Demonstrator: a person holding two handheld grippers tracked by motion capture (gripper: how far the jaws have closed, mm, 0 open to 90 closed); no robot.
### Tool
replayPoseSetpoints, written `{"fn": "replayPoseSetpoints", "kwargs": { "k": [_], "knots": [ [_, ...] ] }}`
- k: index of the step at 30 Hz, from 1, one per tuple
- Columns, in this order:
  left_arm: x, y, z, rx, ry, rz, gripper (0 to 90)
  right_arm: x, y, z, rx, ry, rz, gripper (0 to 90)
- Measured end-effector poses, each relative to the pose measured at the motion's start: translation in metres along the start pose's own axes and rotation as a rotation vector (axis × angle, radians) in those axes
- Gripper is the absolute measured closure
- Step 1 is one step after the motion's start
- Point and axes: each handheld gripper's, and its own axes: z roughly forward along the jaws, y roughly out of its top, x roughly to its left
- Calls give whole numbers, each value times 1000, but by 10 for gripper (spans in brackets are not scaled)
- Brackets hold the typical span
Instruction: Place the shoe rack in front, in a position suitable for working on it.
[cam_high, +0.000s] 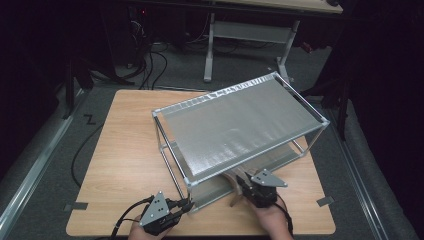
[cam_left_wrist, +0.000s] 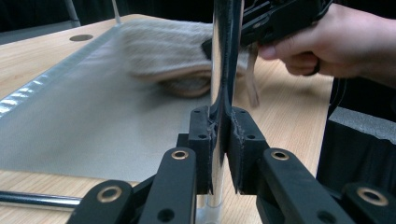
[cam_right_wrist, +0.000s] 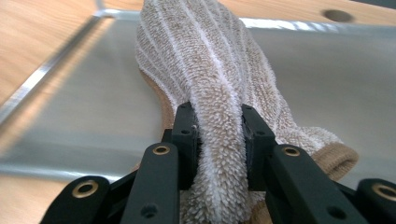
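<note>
A metal rack (cam_high: 240, 125) with a silver top shelf stands on the wooden table (cam_high: 130, 150). My left gripper (cam_left_wrist: 223, 135) is shut on the rack's near upright post (cam_left_wrist: 224, 56) just above the lower shelf (cam_left_wrist: 70, 121); from above, the left gripper (cam_high: 187, 204) sits at the rack's front left corner. My right gripper (cam_right_wrist: 219, 126) is shut on a beige terry sock (cam_right_wrist: 205, 56) with white stripes, which stretches forward over the lower shelf (cam_right_wrist: 327, 79). In the left gripper view the sock (cam_left_wrist: 163, 51) hangs blurred from the right gripper (cam_left_wrist: 280, 18).
The rack's top shelf overhangs the right gripper (cam_high: 240, 181) and hides most of the lower shelf. Bare table lies left of the rack. Behind the table stand a desk frame (cam_high: 250, 35) and floor cables (cam_high: 150, 65). A round hole (cam_right_wrist: 337, 15) marks the tabletop.
</note>
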Motion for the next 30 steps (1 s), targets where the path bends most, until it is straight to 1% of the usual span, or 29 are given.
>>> {"fn": "replayPoseSetpoints", "kwargs": {
  "k": [1,2,3,5,7,9,11,12,14,15,17,19,20,23,25,26,28,29,30],
  "knots": [
    [0,0,1,-2,-1,-5,802,6,1,2,2,15,14,718],
    [0,0,2,-6,-6,-7,802,16,2,6,6,34,10,717],
    [0,0,2,-7,-7,-7,802,23,2,9,11,41,7,716],
    [0,0,2,-7,-9,-6,802,37,0,13,17,66,4,715],
    [0,0,2,-9,-8,-7,802,47,-2,16,27,84,-1,712],
    [0,0,3,-11,-6,-6,801,57,-4,20,36,112,-1,697],
    [0,-1,3,-11,-4,-7,801,63,-5,24,48,133,-8,642],
    [-1,-1,3,-11,-3,-8,801,65,-5,26,50,148,-20,598],
    [-1,-1,3,-14,1,-7,801,65,-5,24,19,184,-35,530],
    [-1,-1,2,-16,2,-7,801,64,-4,21,2,190,-44,510],
    [-2,-1,2,-18,5,-12,799,61,-3,16,-32,206,-41,489],
    [-2,-1,2,-18,10,-10,798,55,-2,9,-69,205,-36,486],
    [-2,-1,2,-18,9,-12,799,53,-3,8,-74,205,-31,487],
    [-2,-1,2,-15,7,-12,799,44,-7,10,-64,188,-31,525],
    [-2,-1,2,-16,9,-13,800,38,-9,9,-77,189,-15,557],
    [-2,-1,2,-16,11,-12,799,35,-9,7,-101,176,-12,575],
    [-2,-1,2,-16,10,-14,799,32,-7,3,-130,135,-11,601],
    [-2,-1,2,-16,9,-14,799,30,-7,3,-132,103,-15,605],
    [-2,-1,2,-16,9,-14,799,30,-8,5,-114,69,-34,608]
  ]
}}
